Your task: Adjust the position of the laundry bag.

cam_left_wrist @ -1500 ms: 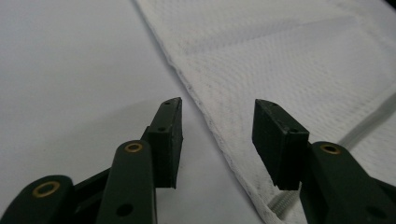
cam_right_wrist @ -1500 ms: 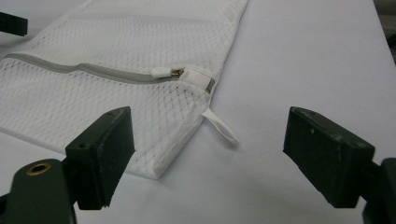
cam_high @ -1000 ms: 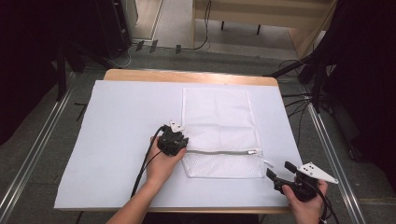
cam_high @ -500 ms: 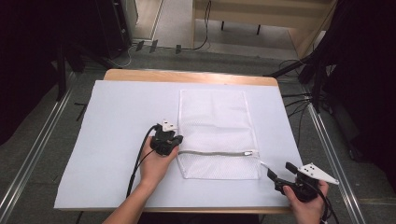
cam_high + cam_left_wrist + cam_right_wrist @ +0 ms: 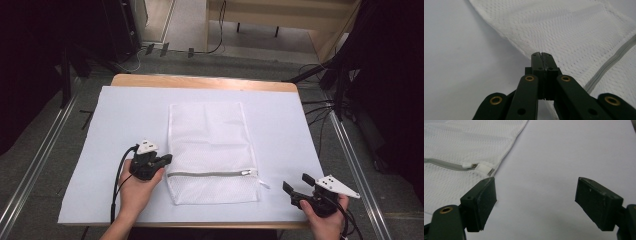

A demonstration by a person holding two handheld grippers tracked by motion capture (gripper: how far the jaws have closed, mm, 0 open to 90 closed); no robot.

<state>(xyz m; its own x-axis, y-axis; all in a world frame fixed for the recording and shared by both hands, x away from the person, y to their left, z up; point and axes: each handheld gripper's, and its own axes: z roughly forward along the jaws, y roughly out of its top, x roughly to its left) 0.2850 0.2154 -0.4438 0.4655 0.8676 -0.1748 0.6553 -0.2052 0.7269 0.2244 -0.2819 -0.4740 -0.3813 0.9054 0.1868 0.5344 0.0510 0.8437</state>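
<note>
Nearest the person, the right gripper (image 5: 297, 186) rests on the white sheet (image 5: 100, 130) at the front right corner, its jaws spread wide and empty; the left gripper (image 5: 165, 159) sits with jaws pressed together at the left edge of the mesh bag (image 5: 207, 135). Whether it pinches the mesh I cannot tell; the bag lies flat mid-table, its grey zipper (image 5: 212, 174) running across the near end.

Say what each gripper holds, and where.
Left gripper is shut at the mesh bag's left edge; whether it pinches fabric cannot be told. Right gripper is open, holding nothing.

White mesh bag (image 5: 210, 150) w/ grey zip (image 5: 210, 174); white sheet (image 5: 115, 120); black fingers (image 5: 480, 202).
</note>
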